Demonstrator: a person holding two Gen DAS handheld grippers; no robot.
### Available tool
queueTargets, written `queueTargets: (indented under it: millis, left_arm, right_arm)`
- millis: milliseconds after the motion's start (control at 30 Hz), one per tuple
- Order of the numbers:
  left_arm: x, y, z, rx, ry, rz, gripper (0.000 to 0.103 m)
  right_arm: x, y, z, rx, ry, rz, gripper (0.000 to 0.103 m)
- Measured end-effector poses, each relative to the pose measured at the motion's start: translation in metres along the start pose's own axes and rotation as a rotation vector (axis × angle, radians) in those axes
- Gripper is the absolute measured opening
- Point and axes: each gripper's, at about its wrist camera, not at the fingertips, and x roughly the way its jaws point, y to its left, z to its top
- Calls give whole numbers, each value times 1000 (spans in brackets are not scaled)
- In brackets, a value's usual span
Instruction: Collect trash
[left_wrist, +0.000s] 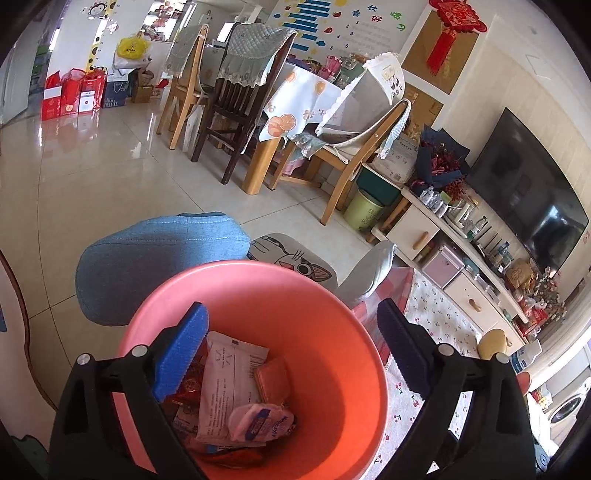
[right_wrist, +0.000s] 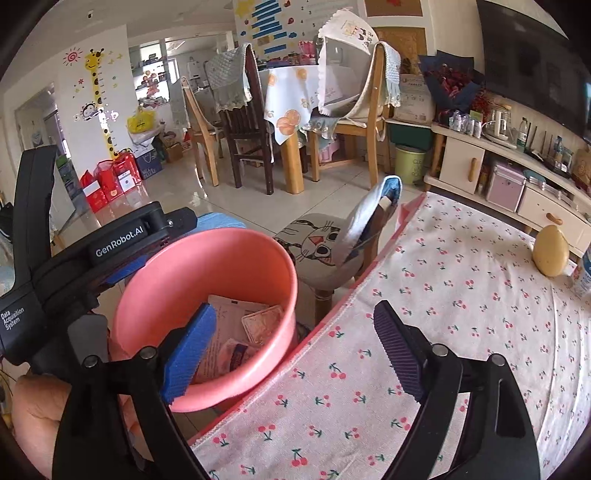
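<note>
Left claw (spread wide) above wrapper-filled pink bucket.

We look past the fingers over a glossy pale tiled floor catching daylight. Beyond them stands a dining table under an orange-print cloth, ringed by wooden chairs draped with quilted covers. Right of the fingers a cream cabinet carries a dark television. On the far wall we see a giraffe height chart, red gift bags below. A cat-print stool sits beside the cherry-patterned bench.
</note>
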Motion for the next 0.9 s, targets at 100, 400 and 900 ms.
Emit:
queueTargets:
  millis: [100, 400, 900]
  left_arm:
    - [-4, -13, -1, 57, -11, -3, 99]
    - [-17, -67, -17, 245, -47, -99, 99]
    - [-21, -144, -62, 418, 4, -114, 99]
  right_arm:
    - [-9, -12, -7, 12, 3, -27, 88]
    - [-40, -48, -33, 44, -4, -110, 89]
    - [-94, -118, -74, 93, -76, -279, 89]
